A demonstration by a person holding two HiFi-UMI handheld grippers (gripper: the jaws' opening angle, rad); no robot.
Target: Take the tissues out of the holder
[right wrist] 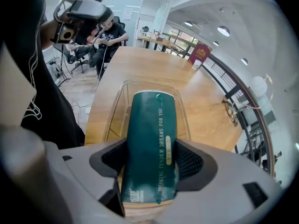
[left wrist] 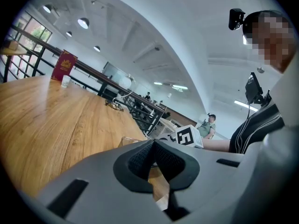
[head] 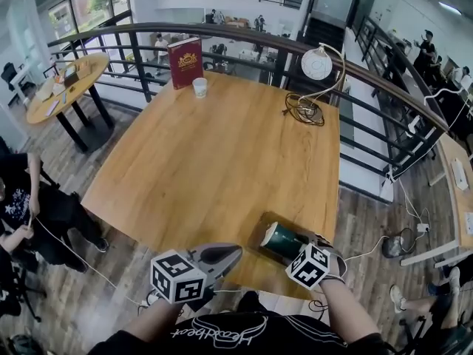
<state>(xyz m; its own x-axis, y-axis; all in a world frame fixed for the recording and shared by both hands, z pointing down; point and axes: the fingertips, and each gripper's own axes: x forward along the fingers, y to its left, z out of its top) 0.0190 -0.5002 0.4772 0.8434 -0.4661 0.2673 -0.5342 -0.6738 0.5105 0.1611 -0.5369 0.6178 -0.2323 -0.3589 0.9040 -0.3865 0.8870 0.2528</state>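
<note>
Tissues: a dark green soft pack of tissues [right wrist: 152, 143] lies lengthwise between the right gripper's jaws, its far end over the holder.
Print: white letters along the pack read "TENDER DREAMS FOR YOU"; the smaller print at its near end is too blurred to read.
Holder: a clear plastic rectangular tray [right wrist: 114, 120] sits on the table's near edge, directly under the pack; I cannot tell whether the pack touches its floor.
Right gripper [right wrist: 152, 160]: both pads are pressed on the pack's sides, clamping it.
Left gripper [left wrist: 153, 155]: the jaws are together at the tips with nothing between them; it sits low at the table's near edge, left of the holder.
Table: a pale wooden top with plank lines [head: 214, 161].
Far edge: a dark red upright book with a gold emblem [head: 185, 62], its lettering illegible, and a small white paper cup [head: 199, 87] just beside it.
Far right corner: a white round-headed lamp [head: 316, 63] over a coiled cable [head: 304, 111].
Behind: a dark metal railing [head: 244, 39].
</note>
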